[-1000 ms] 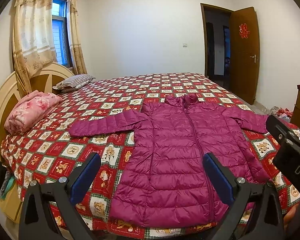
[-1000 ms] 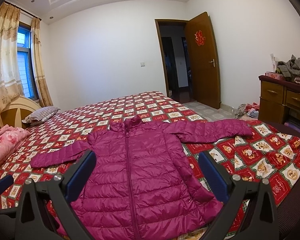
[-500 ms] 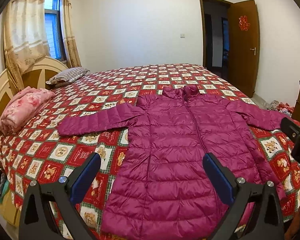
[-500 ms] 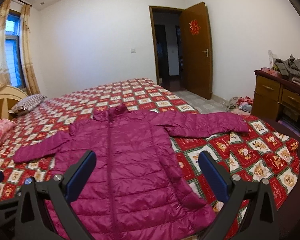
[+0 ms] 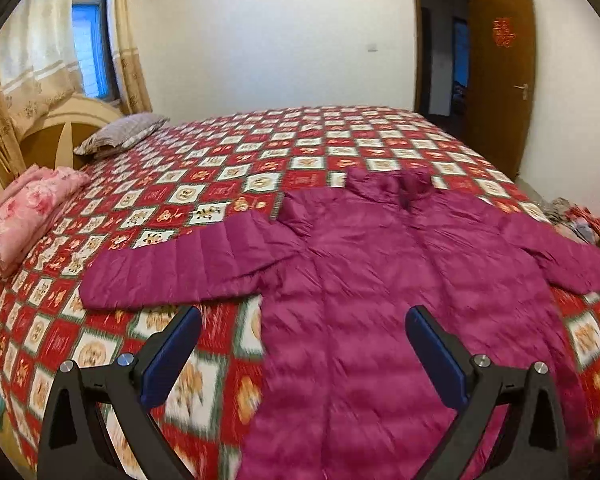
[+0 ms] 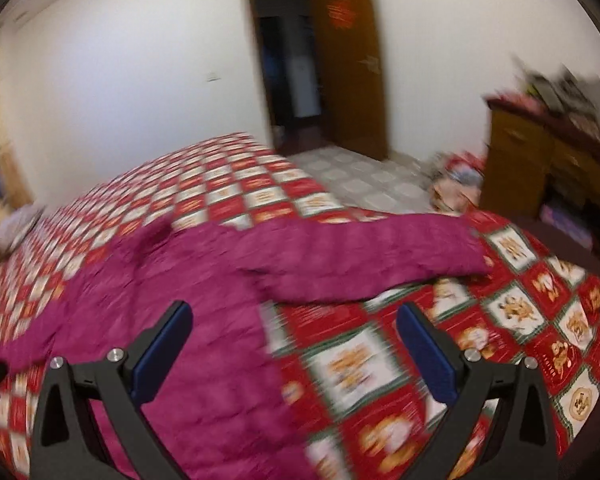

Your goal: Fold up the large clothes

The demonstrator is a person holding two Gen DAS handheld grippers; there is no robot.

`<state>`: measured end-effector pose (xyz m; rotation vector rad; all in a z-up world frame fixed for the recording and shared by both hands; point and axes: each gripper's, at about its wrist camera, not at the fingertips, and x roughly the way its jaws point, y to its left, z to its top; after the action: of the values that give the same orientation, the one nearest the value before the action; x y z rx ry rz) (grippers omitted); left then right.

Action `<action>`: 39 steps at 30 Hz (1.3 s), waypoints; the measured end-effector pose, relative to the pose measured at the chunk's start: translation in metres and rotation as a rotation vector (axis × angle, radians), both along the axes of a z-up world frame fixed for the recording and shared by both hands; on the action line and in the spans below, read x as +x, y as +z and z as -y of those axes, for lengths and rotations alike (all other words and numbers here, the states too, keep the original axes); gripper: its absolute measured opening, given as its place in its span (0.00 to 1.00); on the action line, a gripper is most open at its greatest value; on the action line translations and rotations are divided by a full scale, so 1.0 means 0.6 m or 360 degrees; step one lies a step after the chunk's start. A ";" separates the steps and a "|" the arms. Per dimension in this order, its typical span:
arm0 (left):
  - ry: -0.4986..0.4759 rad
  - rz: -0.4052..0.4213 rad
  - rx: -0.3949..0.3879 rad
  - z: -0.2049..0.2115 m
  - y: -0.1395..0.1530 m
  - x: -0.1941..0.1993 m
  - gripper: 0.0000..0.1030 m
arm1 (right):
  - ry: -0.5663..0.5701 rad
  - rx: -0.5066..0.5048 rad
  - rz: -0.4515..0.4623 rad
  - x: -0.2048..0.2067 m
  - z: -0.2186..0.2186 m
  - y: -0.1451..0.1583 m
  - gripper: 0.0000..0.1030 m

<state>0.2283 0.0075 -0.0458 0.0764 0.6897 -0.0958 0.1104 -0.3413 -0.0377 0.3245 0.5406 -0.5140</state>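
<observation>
Left wrist view: my left claw (image 5: 302, 354) is spread wide, nothing between the blue pads (image 5: 171, 356), hanging above the bed (image 5: 228, 168). The magenta puffer jacket (image 5: 380, 280) lies flat on the checkered quilt, collar toward the far wall, one sleeve (image 5: 180, 272) stretched out flat toward the headboard side. The other sleeve runs off the right edge of the lens, cuff cut off. The hem is hidden behind the claw frame. The near quilt is smeared with blur. A pink folded blanket (image 5: 24, 216) and a striped pillow (image 5: 120, 136) sit by the headboard, well apart from the jacket.

Right wrist view: heavy blur all over. My right claw (image 6: 294, 350) is also spread, empty, above the jacket's edge and bare quilt. The jacket (image 6: 160, 300) fills the left half; its sleeve (image 6: 372, 256) reaches toward the foot corner of the bed, cuff resting on the quilt. The lower body is hidden behind the claw frame. The dresser (image 6: 540, 160) at right carries clutter too smeared to identify. A dark bit at the left edge: can't tell what it is.
</observation>
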 end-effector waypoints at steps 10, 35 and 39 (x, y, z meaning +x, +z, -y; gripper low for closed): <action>0.0150 -0.0136 -0.0114 -0.022 -0.078 0.157 0.99 | -0.0664 0.0193 -0.0131 0.012 0.312 -0.088 0.99; 0.0185 -0.0242 -0.0211 -0.056 -0.222 0.192 0.99 | -0.0316 -0.0056 -0.0228 0.079 0.256 -0.038 0.14; 0.0182 -0.0219 -0.0214 -0.052 -0.222 0.187 0.99 | -0.0044 -0.0149 -0.0136 0.119 0.160 0.030 0.14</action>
<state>0.3405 0.0388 -0.1788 -0.0998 0.8216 -0.0374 0.1817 -0.4372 -0.0198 0.2218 0.5933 -0.5802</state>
